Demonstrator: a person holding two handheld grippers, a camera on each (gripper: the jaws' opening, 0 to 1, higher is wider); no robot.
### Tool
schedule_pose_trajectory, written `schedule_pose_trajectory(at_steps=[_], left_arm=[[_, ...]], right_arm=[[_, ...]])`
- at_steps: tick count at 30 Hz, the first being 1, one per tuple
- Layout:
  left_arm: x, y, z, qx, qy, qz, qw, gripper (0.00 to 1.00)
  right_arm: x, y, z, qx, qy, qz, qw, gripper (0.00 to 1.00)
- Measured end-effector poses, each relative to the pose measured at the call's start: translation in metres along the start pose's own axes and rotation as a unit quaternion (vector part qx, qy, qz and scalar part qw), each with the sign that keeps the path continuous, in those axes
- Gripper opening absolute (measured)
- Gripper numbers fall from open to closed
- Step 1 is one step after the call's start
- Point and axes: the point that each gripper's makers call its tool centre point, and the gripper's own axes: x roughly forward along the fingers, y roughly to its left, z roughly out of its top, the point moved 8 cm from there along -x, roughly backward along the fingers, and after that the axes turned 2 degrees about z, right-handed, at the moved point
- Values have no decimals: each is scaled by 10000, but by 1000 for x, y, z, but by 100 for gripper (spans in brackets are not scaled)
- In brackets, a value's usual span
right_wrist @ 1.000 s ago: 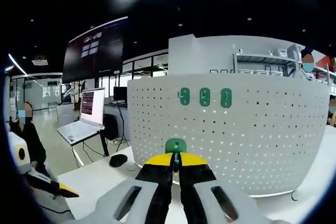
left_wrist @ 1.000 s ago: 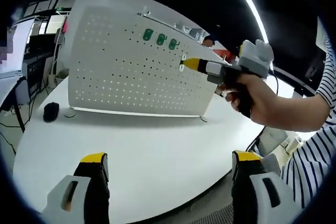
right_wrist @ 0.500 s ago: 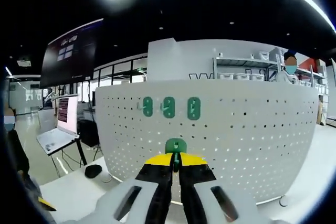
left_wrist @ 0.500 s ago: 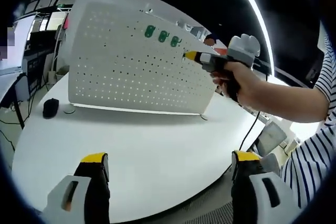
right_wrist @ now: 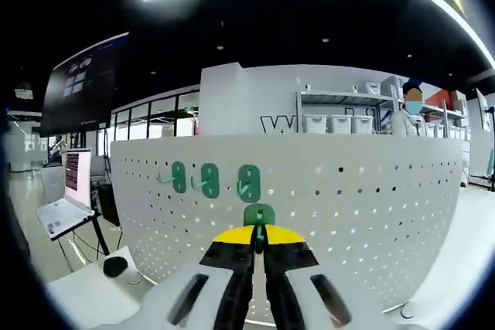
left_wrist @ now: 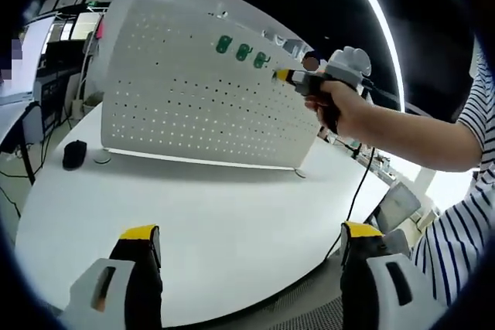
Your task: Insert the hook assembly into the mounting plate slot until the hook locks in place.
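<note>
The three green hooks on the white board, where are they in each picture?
Left gripper view: the three green hooks sit in a row near the top of the white pegboard, just left of the right claw.
Right gripper view: the same hooks sit left of centre, above the right claw holding a fourth green hook.
Shared landmark: the pegboard.

You see both views bent hard by the fisheye. A long bright ceiling light strip glares overhead against dark ceiling. The white perforated metal pegboard stays sharp, evenly lit, casting soft shadow on the white round table.
</note>
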Motion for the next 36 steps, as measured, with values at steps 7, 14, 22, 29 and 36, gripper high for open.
schedule_pose_trajectory(at_steps=[7, 14, 22, 29, 36], left_arm=[[1, -1, -1, 42, 23, -16, 10000, 98], [1, 0, -1, -15, 21, 11, 10000, 97], [1, -1, -2, -18, 39, 6, 10000, 98], [1, -1, -2, -24, 83, -24, 10000, 97], [2, 0, -3, -46, 115, -27, 9999, 96]], right_arm=[[10, -8, 5, -86, -130, -135, 9998, 0], [16, -13, 10, -148, -290, -214, 9992, 0], [20, -16, 17, -288, -456, -322, 9980, 0], [28, -23, 19, -312, -535, -464, 9970, 0], [30, -23, 19, -331, -571, -526, 9964, 0]])
